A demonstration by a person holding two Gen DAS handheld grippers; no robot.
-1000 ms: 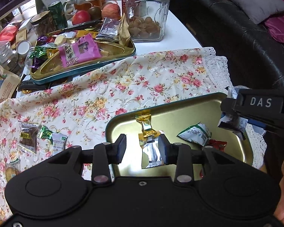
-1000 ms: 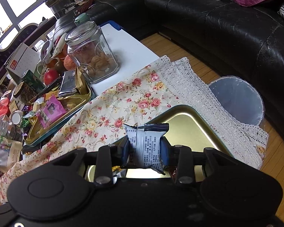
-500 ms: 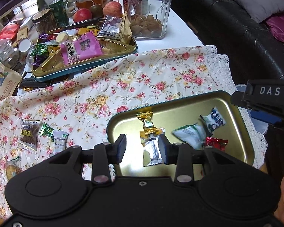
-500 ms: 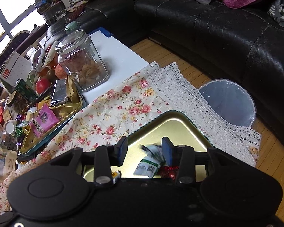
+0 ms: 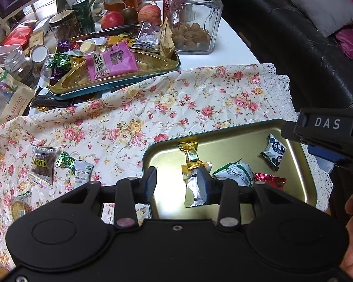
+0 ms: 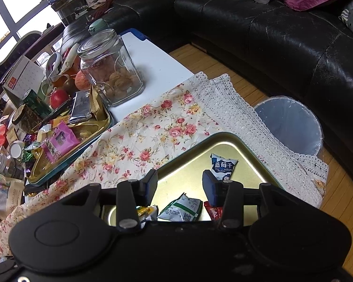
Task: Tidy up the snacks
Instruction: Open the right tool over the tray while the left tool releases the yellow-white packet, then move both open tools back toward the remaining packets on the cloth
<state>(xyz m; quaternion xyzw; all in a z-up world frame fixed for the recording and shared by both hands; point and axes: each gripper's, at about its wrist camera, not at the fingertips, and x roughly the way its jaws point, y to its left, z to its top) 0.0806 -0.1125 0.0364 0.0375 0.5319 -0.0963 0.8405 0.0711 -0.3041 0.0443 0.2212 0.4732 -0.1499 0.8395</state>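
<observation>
A gold tray (image 5: 223,138) sits on the floral cloth and holds several snacks. Among them are a white-and-blue packet (image 6: 223,166), a green-and-white packet (image 5: 235,171) and a red packet (image 5: 269,179). A gold-wrapped candy (image 5: 190,152) and a silver packet (image 5: 193,188) lie there too. My right gripper (image 6: 180,183) hovers over the tray, its jaws opening with nothing between them. My left gripper (image 5: 176,184) hangs above the tray's left rim, jaws opening and empty; the silver packet lies below its right finger. Loose snacks lie left on the cloth: a brown packet (image 5: 42,164), a green candy (image 5: 66,162) and a white packet (image 5: 82,174).
A second tray (image 5: 115,87) piled with snacks stands at the back left, a glass jar (image 5: 195,18) beside it, with apples, a can and bags behind. A lined bin (image 6: 291,127) stands on the floor past the table's right edge, before a black sofa.
My right gripper let go of the white-and-blue packet, which dropped into the tray's far right part; its jaws spread. The left gripper stayed over the tray's left side.
</observation>
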